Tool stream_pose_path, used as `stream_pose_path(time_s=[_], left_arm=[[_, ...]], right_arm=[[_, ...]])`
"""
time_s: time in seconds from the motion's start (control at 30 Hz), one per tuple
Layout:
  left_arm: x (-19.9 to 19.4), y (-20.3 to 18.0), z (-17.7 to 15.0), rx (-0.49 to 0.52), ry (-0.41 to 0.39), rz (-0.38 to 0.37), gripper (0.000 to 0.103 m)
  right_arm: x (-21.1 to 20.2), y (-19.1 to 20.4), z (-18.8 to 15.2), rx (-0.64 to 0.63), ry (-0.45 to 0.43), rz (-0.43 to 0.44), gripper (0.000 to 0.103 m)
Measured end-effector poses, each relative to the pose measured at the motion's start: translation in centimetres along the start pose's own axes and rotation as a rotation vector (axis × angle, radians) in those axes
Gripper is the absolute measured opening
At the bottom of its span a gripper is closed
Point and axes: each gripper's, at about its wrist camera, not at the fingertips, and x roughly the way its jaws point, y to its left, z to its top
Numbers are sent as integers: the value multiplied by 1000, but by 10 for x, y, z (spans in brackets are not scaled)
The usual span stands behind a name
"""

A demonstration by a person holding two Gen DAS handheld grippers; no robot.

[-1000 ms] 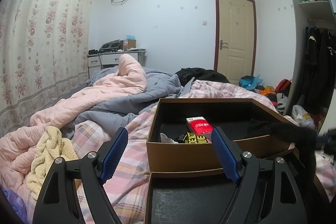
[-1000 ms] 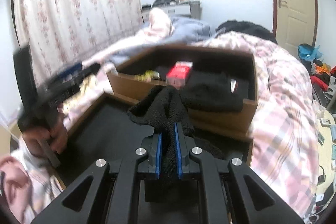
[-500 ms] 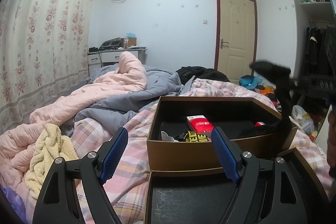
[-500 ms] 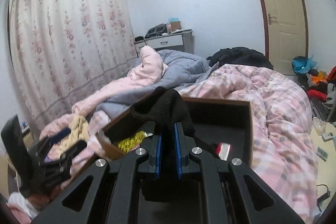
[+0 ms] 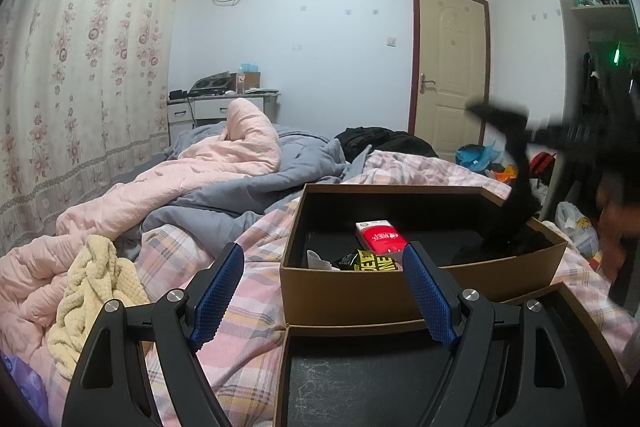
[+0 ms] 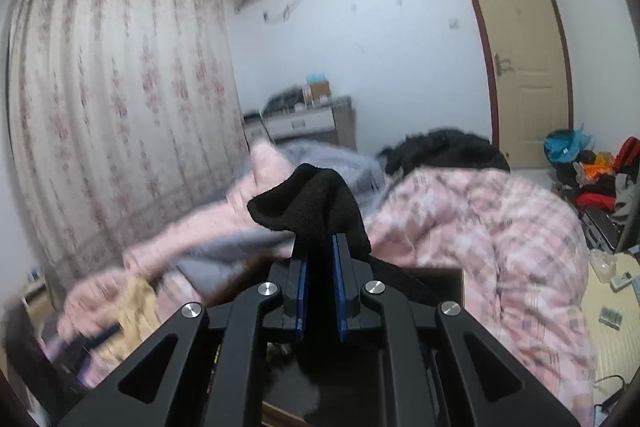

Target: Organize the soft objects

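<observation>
Black knitted soft garment (image 6: 310, 203), sock-like, pinched between the blue pads of the right gripper (image 6: 319, 259); jaws nearly together, cloth filling the gap. Upper end flops over the fingertips, lower end hangs down below the jaws. Left-wrist view: same black garment (image 5: 516, 187) strung up at the right, its tail reaching into the brown cardboard box (image 5: 348, 291) at the box's right end; right gripper and the person's hand (image 5: 612, 243) blurred there.

Right gripper tilted slightly downward, raised above the box, pointing across the bed toward the floral curtain (image 6: 112, 107).

Left gripper (image 5: 323, 291) held low before the box, tilted slightly down, jaws wide apart, nothing between the pads.

Box sits on the pink plaid bedcover (image 5: 248, 307); inside it, a red packet (image 5: 380, 235) and a black-and-yellow wrapper (image 5: 370, 261). Cream knitted cloth (image 5: 96, 291) lies on the bed, left of the left gripper.
</observation>
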Motion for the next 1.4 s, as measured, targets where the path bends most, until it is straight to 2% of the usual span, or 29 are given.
stream_pose_path(time_s=[0.2, 0.3, 0.37, 0.4, 0.43, 0.47, 0.5, 0.87, 1.07, 1.23, 1.3, 1.4], left_arm=[[1, 1, 0, 1, 0, 0, 79], [0, 0, 0, -1, -1, 1, 79], [0, 0, 0, -1, -1, 0, 79], [0, 0, 0, 0, 0, 0, 79], [0, 0, 0, 0, 1, 0, 79], [0, 0, 0, 0, 1, 0, 79], [0, 1, 0, 1, 2, 0, 79], [5, -1, -3, 8, 23, -2, 79], [11, -5, -6, 27, 49, 24, 79], [14, -7, -7, 40, 59, 24, 79], [15, -6, -8, 35, 64, 25, 79], [15, -5, -8, 26, 67, 22, 79]], right_arm=[[40, -11, -38, 7, 186, -15, 8], [38, -13, -43, 27, 218, -4, 11], [35, -16, -45, 43, 231, 10, 18], [33, -16, -45, 51, 234, 12, 32], [29, -16, -46, 57, 229, 10, 54], [25, -17, -47, 60, 214, 6, 66], [22, -16, -45, 61, 200, 3, 84], [-20, -22, -56, 88, 46, 38, 86], [-34, -23, -69, 48, -76, 30, 94], [-34, -29, -78, 61, -154, 74, 98], [-30, -32, -85, 68, -162, 68, 102], [-21, -38, -89, 103, -131, 74, 102]])
